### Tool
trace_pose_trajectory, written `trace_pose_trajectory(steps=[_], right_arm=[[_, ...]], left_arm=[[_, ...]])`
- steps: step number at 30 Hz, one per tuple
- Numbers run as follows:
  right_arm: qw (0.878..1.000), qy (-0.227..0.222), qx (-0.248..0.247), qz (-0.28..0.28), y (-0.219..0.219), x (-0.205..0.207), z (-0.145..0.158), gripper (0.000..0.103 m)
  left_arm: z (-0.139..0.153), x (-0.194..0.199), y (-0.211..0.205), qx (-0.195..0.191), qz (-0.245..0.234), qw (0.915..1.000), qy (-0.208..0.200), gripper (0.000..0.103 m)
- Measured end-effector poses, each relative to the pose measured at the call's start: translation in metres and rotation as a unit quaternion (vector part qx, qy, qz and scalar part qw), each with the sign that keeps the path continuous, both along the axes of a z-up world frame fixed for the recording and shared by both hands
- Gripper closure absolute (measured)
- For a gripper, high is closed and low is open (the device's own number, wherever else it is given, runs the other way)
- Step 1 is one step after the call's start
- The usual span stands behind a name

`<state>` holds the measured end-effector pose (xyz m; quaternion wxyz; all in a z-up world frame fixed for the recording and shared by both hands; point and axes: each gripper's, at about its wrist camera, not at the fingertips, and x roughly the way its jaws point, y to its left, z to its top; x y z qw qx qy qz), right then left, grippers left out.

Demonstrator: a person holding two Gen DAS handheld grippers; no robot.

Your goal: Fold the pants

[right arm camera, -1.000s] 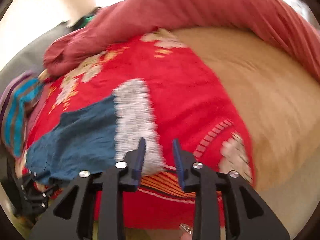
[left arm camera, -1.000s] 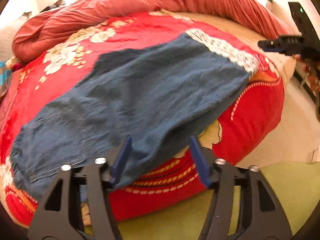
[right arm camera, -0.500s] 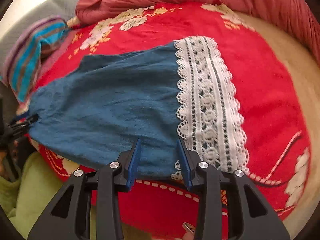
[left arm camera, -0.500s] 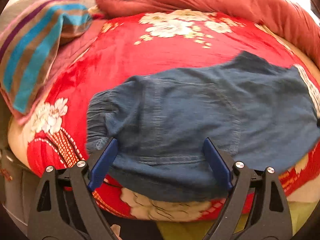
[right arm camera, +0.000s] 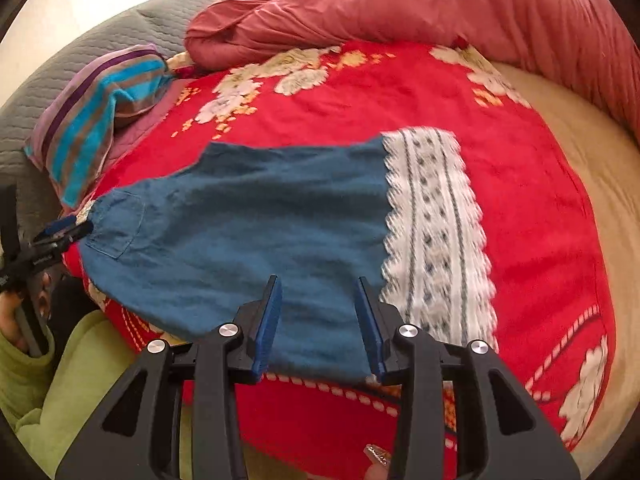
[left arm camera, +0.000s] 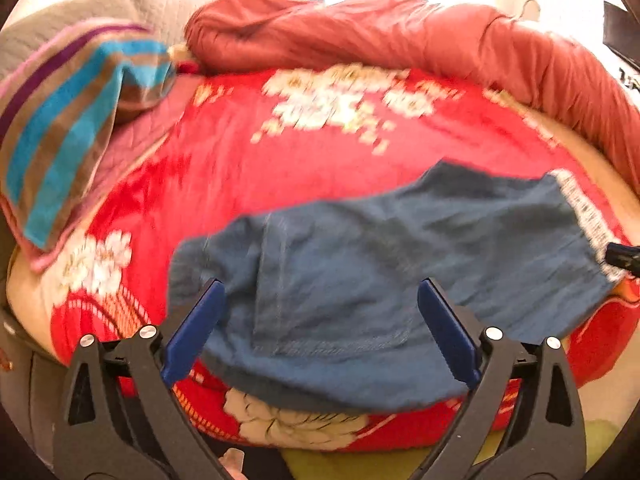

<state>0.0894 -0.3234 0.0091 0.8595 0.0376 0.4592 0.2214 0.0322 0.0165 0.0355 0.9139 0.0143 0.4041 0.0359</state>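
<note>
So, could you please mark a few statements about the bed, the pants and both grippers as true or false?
1. The blue denim pants lie flat on the red floral blanket. True.
2. The white lace hem band sits at the pocket end. False: it is at the opposite end.
3. The left gripper is clamped on the pants. False: its jaws stand wide open, having just been opening.
4. A striped pillow lies beside the blanket. True.
5. The right gripper holds the lace. False: open, nothing pinched, having just been opening.
</note>
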Motion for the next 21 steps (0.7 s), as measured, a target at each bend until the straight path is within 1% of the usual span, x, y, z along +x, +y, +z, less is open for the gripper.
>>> trace_pose_trajectory(steps=[2,4,8,13,16,21], right_arm=[[1.0,-0.003,0.001,0.004,0.003,0.007,0.002,0.052],[1.0,-0.007,0.006,0.01,0.004,0.012,0.003,0.052],[1.0,-0.006,0.013,0.01,0.002,0.022,-0.003,0.052],[1.0,0.022,0.013,0.001,-0.007,0.03,-0.026,0.05],[0.999,0.031,0.035,0.001,-0.014,0.032,-0.038,0.05],[0.999,0.029,0.035,0.007,-0.014,0.031,-0.04,0.05]], left_arm=[[0.007,0.01,-0.007,-0.01,-0.012,0.9999,-0.003,0.012],[0.013,0.031,-0.018,-0.028,-0.032,0.9991,0.004,0.012],[0.009,0.075,-0.039,-0.039,-0.061,0.9972,0.02,0.012],[-0.014,0.133,-0.062,-0.04,-0.092,0.9932,0.059,0.012],[-0.031,0.157,-0.068,-0.034,-0.091,0.9922,0.078,0.012],[-0.057,0.177,-0.071,-0.064,-0.096,0.9876,0.106,0.012]])
